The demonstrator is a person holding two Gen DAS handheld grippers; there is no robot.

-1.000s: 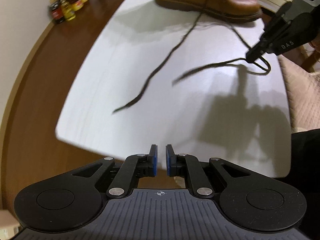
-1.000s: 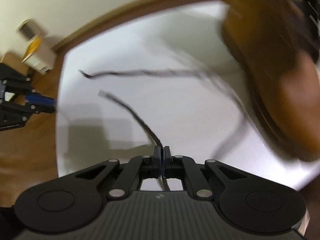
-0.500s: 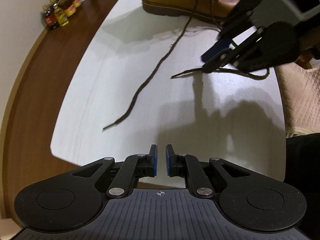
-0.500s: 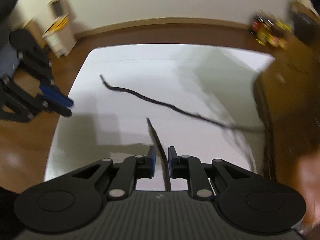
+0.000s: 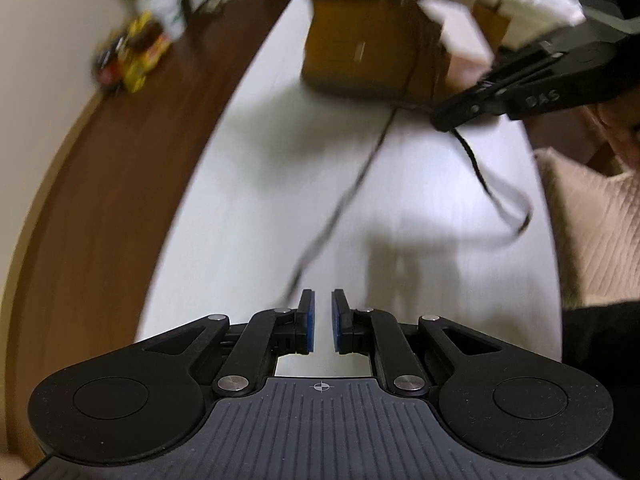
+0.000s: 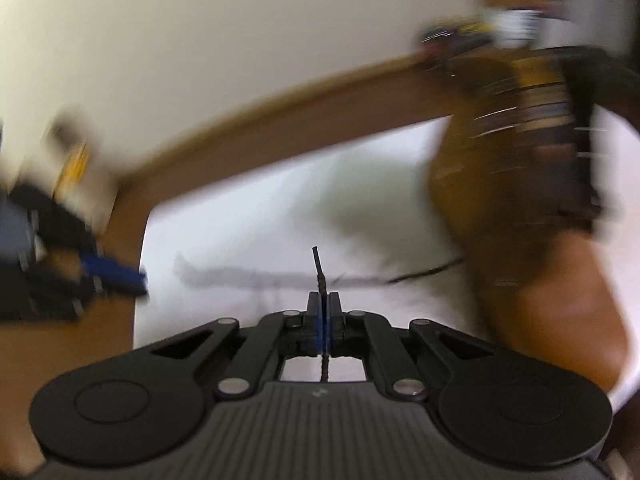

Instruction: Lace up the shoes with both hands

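One white table (image 5: pixel 256 200), brown floor (image 5: pixel 120 184), boot (image 6: pixel 500 200) blurred.

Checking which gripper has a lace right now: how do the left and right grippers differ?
The right gripper is shut on a lace end, whose tip sticks out past its fingers; the left gripper is open, with a gap between its pads and nothing in it. The right gripper is held up beside the boot; the left gripper sits back, pointing along the other lace lying on the white table. Both are the same black build with blue pads.
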